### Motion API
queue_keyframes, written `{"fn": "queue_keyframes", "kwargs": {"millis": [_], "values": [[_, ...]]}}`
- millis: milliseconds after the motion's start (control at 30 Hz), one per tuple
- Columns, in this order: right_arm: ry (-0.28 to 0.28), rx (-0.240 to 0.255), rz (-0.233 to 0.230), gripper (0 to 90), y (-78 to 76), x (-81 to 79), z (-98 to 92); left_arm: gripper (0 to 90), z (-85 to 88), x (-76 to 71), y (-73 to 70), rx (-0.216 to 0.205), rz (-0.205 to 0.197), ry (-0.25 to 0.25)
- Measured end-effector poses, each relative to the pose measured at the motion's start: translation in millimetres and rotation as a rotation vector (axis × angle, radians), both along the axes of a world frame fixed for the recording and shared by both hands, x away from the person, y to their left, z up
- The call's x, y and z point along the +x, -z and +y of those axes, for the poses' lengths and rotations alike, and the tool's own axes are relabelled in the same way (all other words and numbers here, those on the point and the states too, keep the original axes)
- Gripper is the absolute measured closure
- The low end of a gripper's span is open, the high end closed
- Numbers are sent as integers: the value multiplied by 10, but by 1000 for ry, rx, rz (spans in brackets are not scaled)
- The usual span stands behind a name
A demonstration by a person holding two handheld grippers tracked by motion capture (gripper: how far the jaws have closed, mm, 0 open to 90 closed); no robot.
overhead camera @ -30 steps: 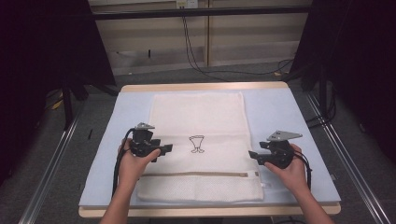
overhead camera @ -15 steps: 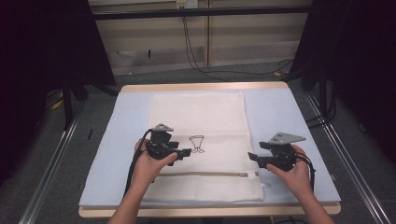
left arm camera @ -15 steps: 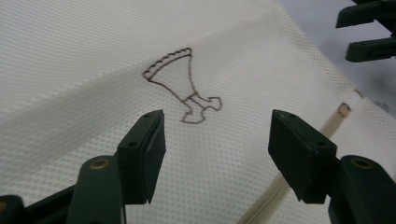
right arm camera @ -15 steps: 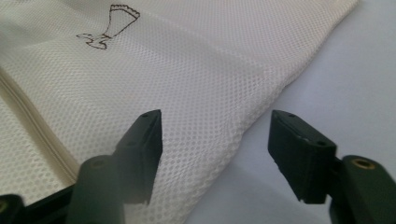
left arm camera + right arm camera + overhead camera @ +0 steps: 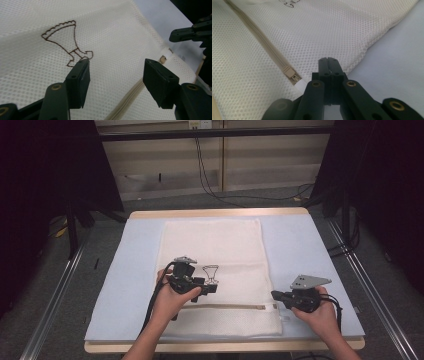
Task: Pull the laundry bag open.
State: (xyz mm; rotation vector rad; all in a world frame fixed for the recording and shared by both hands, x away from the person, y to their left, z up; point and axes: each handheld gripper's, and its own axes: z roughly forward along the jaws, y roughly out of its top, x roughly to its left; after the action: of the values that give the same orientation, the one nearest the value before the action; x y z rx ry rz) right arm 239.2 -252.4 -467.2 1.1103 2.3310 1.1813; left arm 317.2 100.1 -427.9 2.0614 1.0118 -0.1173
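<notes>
- R gripper (image 5: 328, 61): jaws have just closed, now pressed flat together w/ nothing seen between the tips. They sit at the zip's (image 5: 262, 37) end, just beside the white tab (image 5: 298, 84) and slider (image 5: 289, 72). Can't tell if the tab is caught lower down.
- L gripper (image 5: 116, 72): jaws approx half wide, just eased in a bit, nothing between. It hovers over the mesh just above the zip, by the logo (image 5: 65, 37).
- Bag (image 5: 215, 240) lies flat on the mat (image 5: 300, 240), zip across its near part, looks shut.
- Step, I judge: get the slider moving along the zip.
- To do it well: reopen R, re-aim at the tab, pinch it square. Press L down on the mesh close to the zip so the cloth stays taut, then pull in line w/ the zip, low and steady, no twisting.
</notes>
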Motion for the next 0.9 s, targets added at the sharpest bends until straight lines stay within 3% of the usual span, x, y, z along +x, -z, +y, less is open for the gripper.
{"fn": "queue_keyframes", "kwargs": {"millis": [133,300,533,667,867,900], "values": [[-15,6,19,900,19,-72,26,445,-93,-25,28,-10,20,21],[-62,-38,34,900,59,-134,77,495,-233,-60,75,-28,88,47],[-48,-2,33,900,38,-130,48,589,-394,-125,112,-48,112,77],[-53,-12,42,900,54,-136,66,634,-534,-150,142,-93,169,85],[-61,-14,41,900,71,-139,81,678,-678,-163,190,-92,212,74],[-61,-15,33,900,76,-141,84,690,-719,-156,233,-88,233,108]]}}
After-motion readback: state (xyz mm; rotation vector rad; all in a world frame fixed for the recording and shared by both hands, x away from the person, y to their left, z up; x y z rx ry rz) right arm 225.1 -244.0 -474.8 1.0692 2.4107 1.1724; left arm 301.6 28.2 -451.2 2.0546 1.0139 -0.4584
